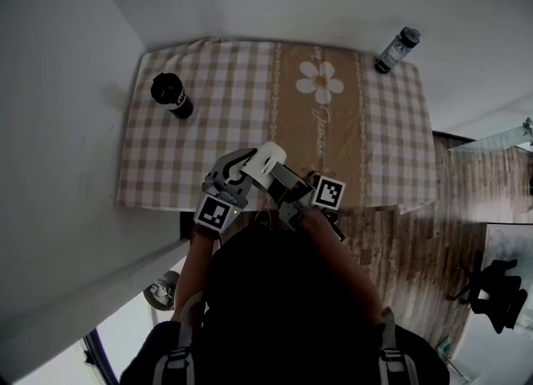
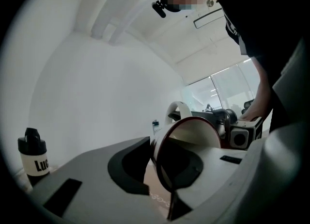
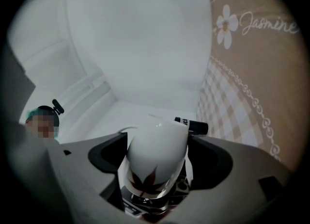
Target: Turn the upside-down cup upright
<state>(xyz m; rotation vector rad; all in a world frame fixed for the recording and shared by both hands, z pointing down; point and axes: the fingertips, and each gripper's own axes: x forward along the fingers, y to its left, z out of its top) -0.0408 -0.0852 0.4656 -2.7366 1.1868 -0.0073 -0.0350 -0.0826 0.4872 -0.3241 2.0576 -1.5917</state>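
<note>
While I watched the feeds, the left claw [image 2: 162, 157] was clenched on the white cup [image 1: 268, 158]. Its jaws stood almost together, with the thin wall at the dark red rim pinched between them. The cup was tipped on its side, its open mouth facing back along that claw and its handle uppermost. The right claw [image 3: 158, 151] was released. Its jaws stood wide on either side of the cup's body, where a red leaf was printed, and I saw a gap at each pad. Both claws met over the near edge of the table [image 1: 208, 167], with the checked cloth beneath them. A black bottle [image 1: 171, 95] stood upright well beyond the left claw, off to its left. A clear bottle [image 1: 396, 49] stood far beyond the right claw, at the far corner to its right.
</note>
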